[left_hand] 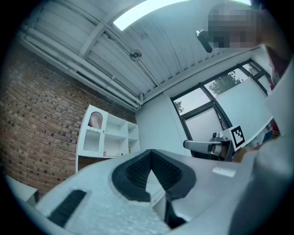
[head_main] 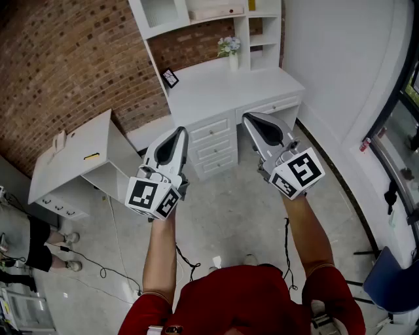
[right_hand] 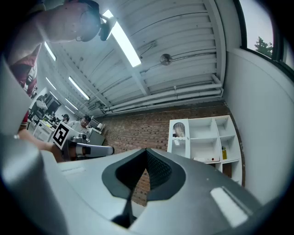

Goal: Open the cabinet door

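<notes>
Cabinet door [left_hand: 92, 133]: a white door with an arched pane at the top. It forms the left-hand bay of the white hutch [head_main: 196, 13] and lies flush with the hutch front, closed. In the right gripper view the same door sits at the left end of the open shelves. The hutch stands on a white desk [head_main: 222, 82] set against a brick wall [head_main: 65, 65].

On the desk top are a small vase of flowers [head_main: 230, 52], close to the hutch shelves, and a dark picture frame [head_main: 169, 78] to its left. A stack of drawers [head_main: 213, 145] fills the centre of the desk front.

Left gripper [head_main: 180, 131]: jaws pressed together at the tips, with nothing between them. It is held over the floor in front of the drawers and points toward the desk, well apart from the door.

Right gripper [head_main: 249, 118]: jaws likewise together and empty. It is held beside the left gripper, with a gap between the two, and is also well short of the hutch. Each gripper shows in the other's view, and both views take in the ceiling lights above the hutch.

Surroundings: a separate low white unit [head_main: 72, 163] stands to the left of the desk. A standing person [head_main: 39, 242] is partly in frame at the far left, and cables [head_main: 111, 262] trail across the pale floor.
</notes>
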Motion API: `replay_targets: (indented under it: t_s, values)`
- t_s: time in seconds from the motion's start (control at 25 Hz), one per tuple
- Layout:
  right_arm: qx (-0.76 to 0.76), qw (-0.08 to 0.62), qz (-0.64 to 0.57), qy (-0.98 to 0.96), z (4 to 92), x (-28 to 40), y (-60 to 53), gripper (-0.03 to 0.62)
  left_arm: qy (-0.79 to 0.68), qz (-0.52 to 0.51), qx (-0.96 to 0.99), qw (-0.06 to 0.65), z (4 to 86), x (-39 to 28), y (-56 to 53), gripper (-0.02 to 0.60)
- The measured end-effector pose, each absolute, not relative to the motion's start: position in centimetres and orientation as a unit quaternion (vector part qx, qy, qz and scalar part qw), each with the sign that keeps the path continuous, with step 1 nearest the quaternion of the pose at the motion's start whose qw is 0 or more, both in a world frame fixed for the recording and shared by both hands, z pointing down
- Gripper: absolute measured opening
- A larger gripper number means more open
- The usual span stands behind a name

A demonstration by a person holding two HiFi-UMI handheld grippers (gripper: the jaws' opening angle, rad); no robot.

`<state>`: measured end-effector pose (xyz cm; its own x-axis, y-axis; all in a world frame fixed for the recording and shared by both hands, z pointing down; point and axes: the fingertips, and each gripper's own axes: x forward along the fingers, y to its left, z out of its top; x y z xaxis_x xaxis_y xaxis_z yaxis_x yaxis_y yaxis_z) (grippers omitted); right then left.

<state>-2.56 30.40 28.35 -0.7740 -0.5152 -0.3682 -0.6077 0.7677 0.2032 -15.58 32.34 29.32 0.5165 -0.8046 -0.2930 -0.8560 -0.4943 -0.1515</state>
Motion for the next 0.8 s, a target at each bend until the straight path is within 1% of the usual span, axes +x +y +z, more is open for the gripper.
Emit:
replay_targets:
  t_s: [0.32,0.8]
  values:
    - [-0.278,0.157,0.159,0.934,27.9,-1.2,29.3,0.011,0.491,0.089,-0.855,0.145,28.8,-14.0,30.6,0.0]
    - [-0.271,0.178,0.151,0.934,27.8,5.4,25.4,0.012,0.509,0.084,-0.843,0.152,27.9,-9.1,26.9,0.0]
